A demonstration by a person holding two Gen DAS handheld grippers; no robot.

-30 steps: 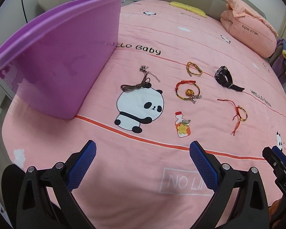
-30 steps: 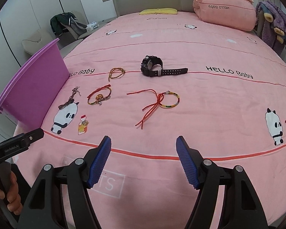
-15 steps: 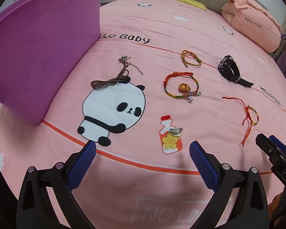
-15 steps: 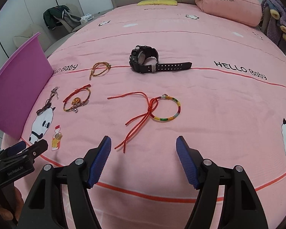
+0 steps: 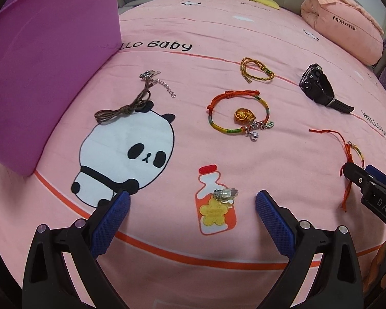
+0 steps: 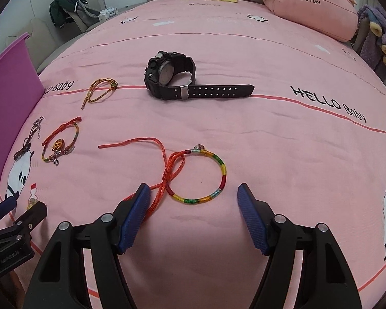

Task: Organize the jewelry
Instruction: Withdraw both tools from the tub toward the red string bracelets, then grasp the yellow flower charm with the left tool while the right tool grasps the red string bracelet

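Left gripper (image 5: pixel 191 206): jaws stand wide apart with nothing between the blue pads, poised above the pink bedspread (image 5: pixel 283 128). Just ahead of it, between the pad tips, lies a yellow flower-shaped clip (image 5: pixel 215 211) with a clear fastener, resting on a printed bottle motif.

Right gripper (image 6: pixel 193 200): jaws likewise spread, gripping nothing. A multicoloured cord bracelet (image 6: pixel 208 177), banded in red, yellow and green with long red tie strings, lies on the bedspread just ahead of the pads; one red string passes beside the left pad.

Further out, all items lie flat and apart from one another:
- An orange-and-green cord bracelet (image 5: pixel 234 114) with an amber charm and small silver bells, near the centre of the left view.
- A thin yellow braided bracelet (image 5: pixel 256 70) beyond it.
- A brown cord necklace (image 5: pixel 130 105) with a short silver chain, its loop overlapping the printed panda's ear.
- A black wristwatch (image 6: pixel 172 77), chunky case tipped on its side, strap extended to the right.

A purple bin (image 5: pixel 43 72) stands at the left edge of the bed, near the necklace. A pink pillow (image 6: pixel 311 7) sits at the far end.
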